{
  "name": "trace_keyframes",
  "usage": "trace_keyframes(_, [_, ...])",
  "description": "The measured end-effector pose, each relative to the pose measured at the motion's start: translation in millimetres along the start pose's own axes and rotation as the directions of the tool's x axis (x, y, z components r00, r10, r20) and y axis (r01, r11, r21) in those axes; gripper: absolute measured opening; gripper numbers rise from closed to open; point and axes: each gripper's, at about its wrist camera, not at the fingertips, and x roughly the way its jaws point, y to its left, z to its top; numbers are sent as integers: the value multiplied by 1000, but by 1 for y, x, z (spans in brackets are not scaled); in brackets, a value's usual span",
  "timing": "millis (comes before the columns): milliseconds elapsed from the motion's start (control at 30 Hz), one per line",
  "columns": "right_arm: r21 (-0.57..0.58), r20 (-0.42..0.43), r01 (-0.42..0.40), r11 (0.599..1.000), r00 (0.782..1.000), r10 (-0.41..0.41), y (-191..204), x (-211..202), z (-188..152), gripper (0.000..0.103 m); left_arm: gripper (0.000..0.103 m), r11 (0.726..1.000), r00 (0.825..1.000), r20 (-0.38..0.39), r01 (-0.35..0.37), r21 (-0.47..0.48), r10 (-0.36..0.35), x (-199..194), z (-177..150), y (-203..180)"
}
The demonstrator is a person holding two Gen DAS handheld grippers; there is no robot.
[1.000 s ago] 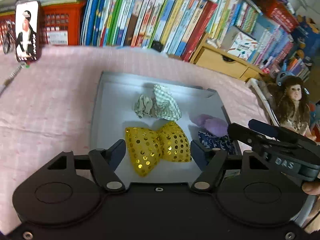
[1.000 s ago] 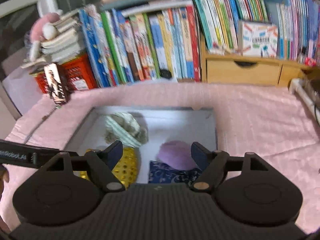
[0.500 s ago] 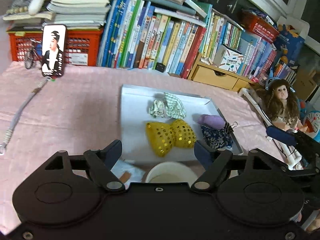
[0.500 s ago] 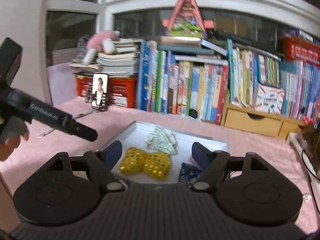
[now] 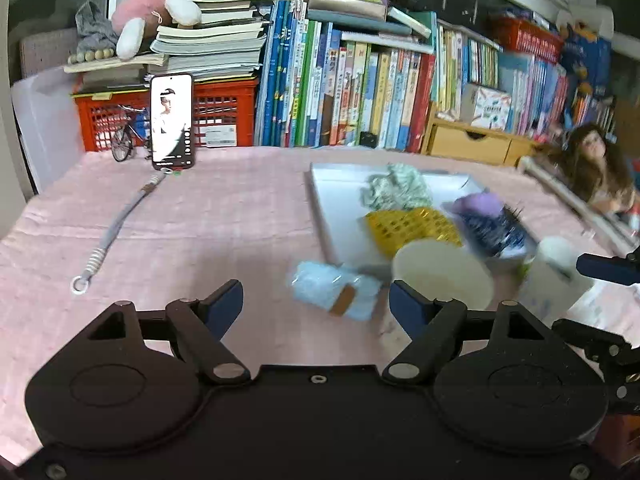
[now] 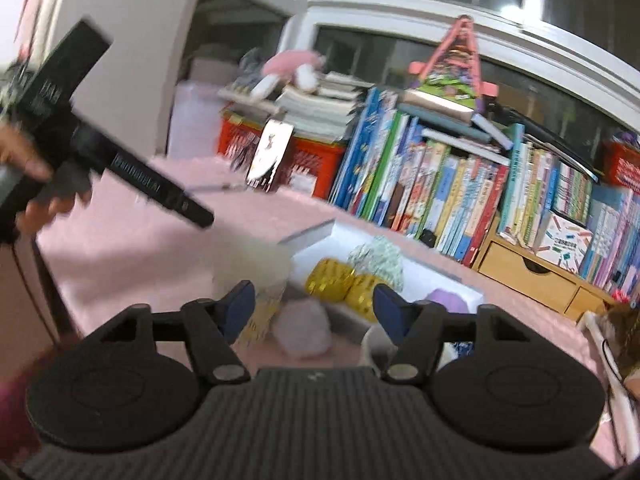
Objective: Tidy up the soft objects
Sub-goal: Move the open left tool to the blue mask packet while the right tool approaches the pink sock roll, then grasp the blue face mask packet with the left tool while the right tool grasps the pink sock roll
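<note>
A white tray (image 5: 340, 200) on the pink cloth holds a yellow sequin bow (image 5: 412, 224), a green checked cloth (image 5: 396, 192), a purple soft piece (image 5: 476, 204) and a dark blue patterned cloth (image 5: 496, 232). A light blue soft packet (image 5: 332, 288) lies in front of the tray, just beyond my left gripper (image 5: 316, 304). Its jaws are closing slightly and stand wide, touching nothing. My right gripper (image 6: 314, 308) is tilted and its jaws are closing. A blurred pinkish soft thing (image 6: 304, 332) lies low between them, with the pads clear of it. The bow (image 6: 340, 280) and tray (image 6: 320, 236) lie beyond.
A white paper cup (image 5: 440, 276) stands at the tray's near edge, and a second white container (image 5: 556, 272) stands to its right. A phone (image 5: 172, 120) leans on a red crate (image 5: 224, 116). Books (image 5: 360, 92) line the back. A doll (image 5: 592, 164) sits far right. A cord (image 5: 116, 228) lies left.
Both grippers have drawn back from the tray, so the cups and blue packet have come into view. The right gripper has rolled, and its jaws have narrowed.
</note>
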Motion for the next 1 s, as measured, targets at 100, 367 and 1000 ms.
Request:
trace_keyframes(100, [-42,-48,-8,999,999,6,14,12,-8,67,73,1000,1000,-14,-13,27,14,12,-9,1])
trace_keyframes(367, [-82,-129,29,996,991,-40,23,49,-16,65,58,981,995,-69,57,-184,-71,59,-3,34])
trace_keyframes(1000, [-227,-170,83,970,978,-123,42,95,-15,65,54,894,986,-66,107,-435,-150,118,-7,72])
